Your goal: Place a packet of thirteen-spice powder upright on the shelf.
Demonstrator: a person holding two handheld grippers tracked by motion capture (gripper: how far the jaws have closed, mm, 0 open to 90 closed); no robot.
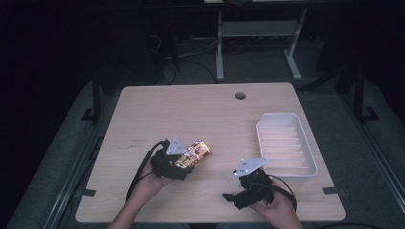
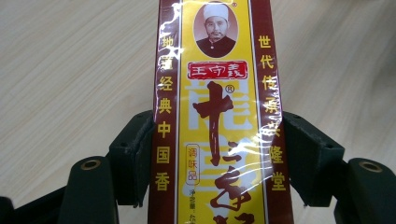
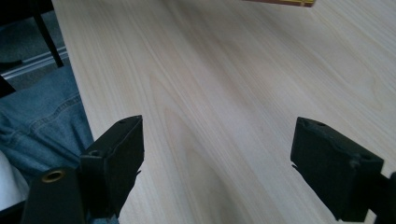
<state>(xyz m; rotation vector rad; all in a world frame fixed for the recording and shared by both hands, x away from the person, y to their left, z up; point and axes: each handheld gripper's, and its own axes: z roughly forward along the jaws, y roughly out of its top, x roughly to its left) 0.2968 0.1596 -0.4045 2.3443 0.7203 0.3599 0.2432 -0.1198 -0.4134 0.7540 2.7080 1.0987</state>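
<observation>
A yellow and dark red box [image 1: 199, 151] printed with Chinese characters lies slightly left of the table's middle. My left gripper [image 1: 187, 161] is shut on it. In the left gripper view, the two black jaws press the long sides of the box [image 2: 215, 93], which runs up between them over the wood. My right gripper [image 1: 233, 196] stands open near the table's front edge, pointing left. Its jaws are wide apart in the right gripper view, with bare wood between them [image 3: 217, 163]. A sliver of the box [image 3: 280, 2] shows at the top edge there.
An empty white ribbed tray [image 1: 286, 143] sits at the table's right side. A round cable hole [image 1: 240, 96] lies near the far edge. The person's jeans [image 3: 42, 126] show past the table's front edge. Desk legs and cables stand on the floor behind the table.
</observation>
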